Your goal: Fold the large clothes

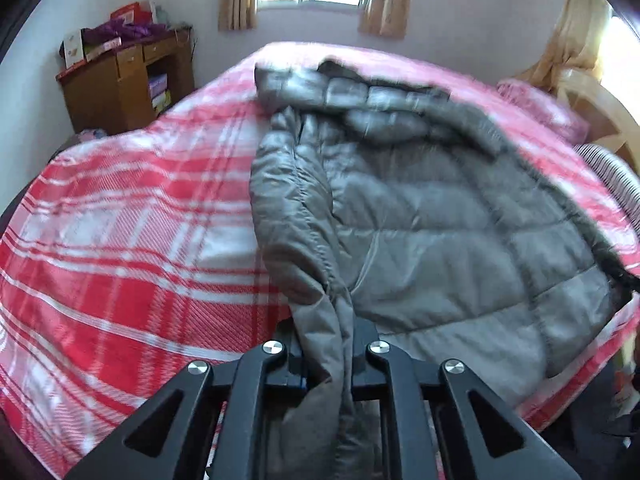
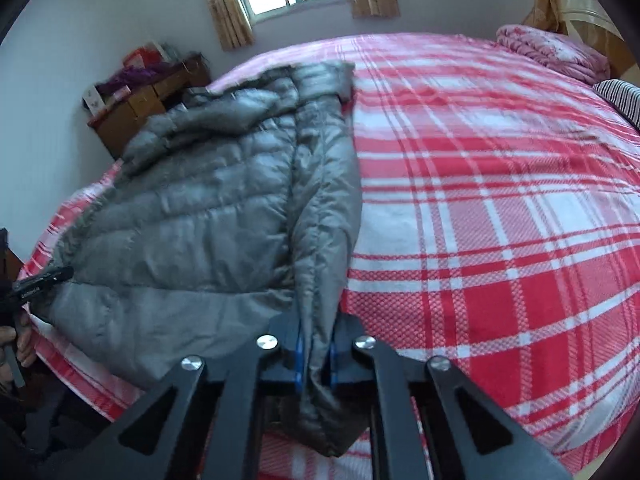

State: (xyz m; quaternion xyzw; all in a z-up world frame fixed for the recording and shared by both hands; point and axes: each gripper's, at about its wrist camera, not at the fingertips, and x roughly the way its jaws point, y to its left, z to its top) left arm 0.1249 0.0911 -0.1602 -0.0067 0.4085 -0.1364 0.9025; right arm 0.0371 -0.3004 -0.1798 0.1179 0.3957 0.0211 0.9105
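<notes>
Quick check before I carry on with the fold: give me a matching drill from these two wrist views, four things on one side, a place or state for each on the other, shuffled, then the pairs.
Things:
1. left gripper
2. grey puffer jacket
3. wooden desk
4. striped pillow

Places or states:
A. stands against the wall under the window side, piled with boxes and purple cloth
B. shut on the jacket's near hem
C. lies spread on the red plaid blanket
D. at the head end of the bed, at the picture's right edge

Pairs: 1-B, 2-C, 3-A, 4-D
</notes>
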